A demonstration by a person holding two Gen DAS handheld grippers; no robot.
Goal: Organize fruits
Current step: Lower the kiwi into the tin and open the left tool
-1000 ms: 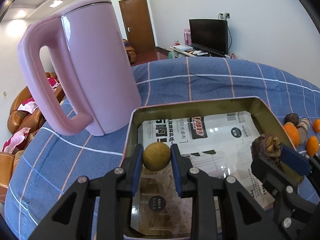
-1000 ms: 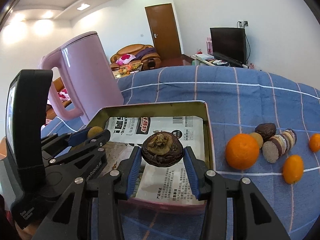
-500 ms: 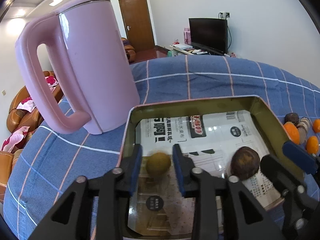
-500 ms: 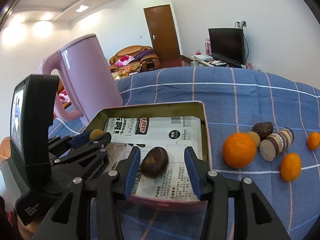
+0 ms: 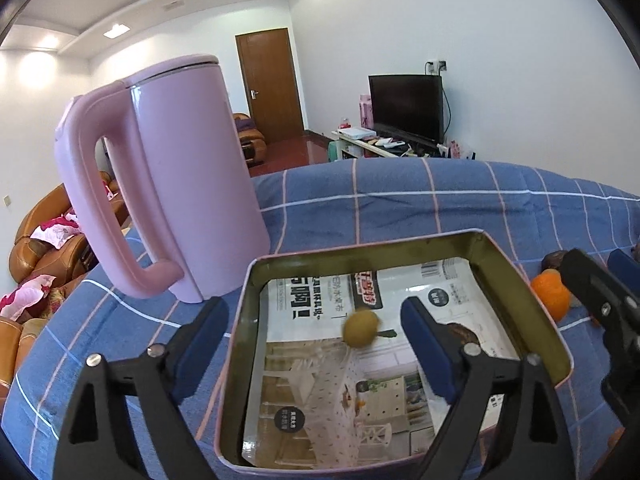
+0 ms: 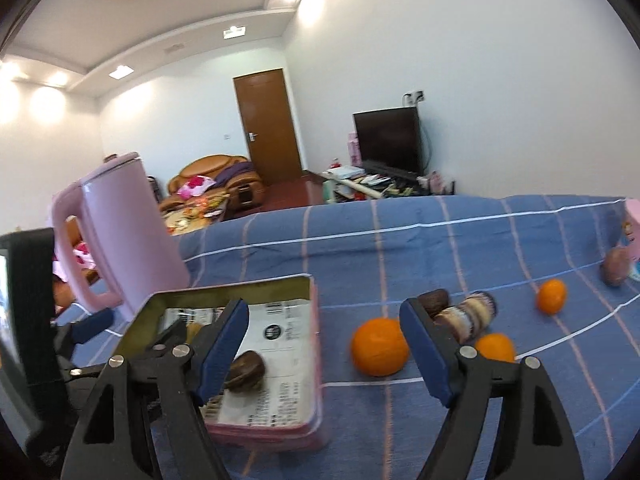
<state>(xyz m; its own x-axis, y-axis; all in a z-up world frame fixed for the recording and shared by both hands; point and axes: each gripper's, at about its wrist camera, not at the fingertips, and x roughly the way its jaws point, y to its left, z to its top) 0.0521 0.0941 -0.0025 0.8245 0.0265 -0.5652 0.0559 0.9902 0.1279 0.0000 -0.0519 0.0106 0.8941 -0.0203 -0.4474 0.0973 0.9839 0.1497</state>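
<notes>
Both fruits, gripped a second ago, now lie loose in the tin, and both sets of jaws have just been opening.

Left wrist view: the left gripper (image 5: 314, 334) stands wide open and holds nothing. A small yellow-green fruit (image 5: 361, 327), slightly blurred, sits between its blue pads without touching either, on the printed paper (image 5: 320, 364) that lines the tin (image 5: 516, 280) at the lower centre. A dark brown fruit (image 5: 460, 330) peeks from behind the right pad, also in the tin. A pink kettle (image 5: 176, 184) stands upright at the left, just beside the tin's far left corner, on the blue checked cloth (image 5: 400, 200). At the right edge, part of the right gripper shows, with an orange (image 5: 550, 294) behind it on the cloth.

Right wrist view: the right gripper (image 6: 324, 350) is wide open and empty. The brown fruit (image 6: 245, 371) lies in the tin (image 6: 314, 320) at the lower left, just beside the left pad; whether they touch I cannot tell. Between the pads, on the cloth, sits the orange (image 6: 378, 346). Behind the right pad lie a striped brown roll (image 6: 466, 316), a dark fruit (image 6: 434, 300) and a second orange (image 6: 494, 346). A third orange (image 6: 552, 296) and another brown fruit (image 6: 614, 268) lie well apart at the right. The left gripper fills the lower left edge.
</notes>
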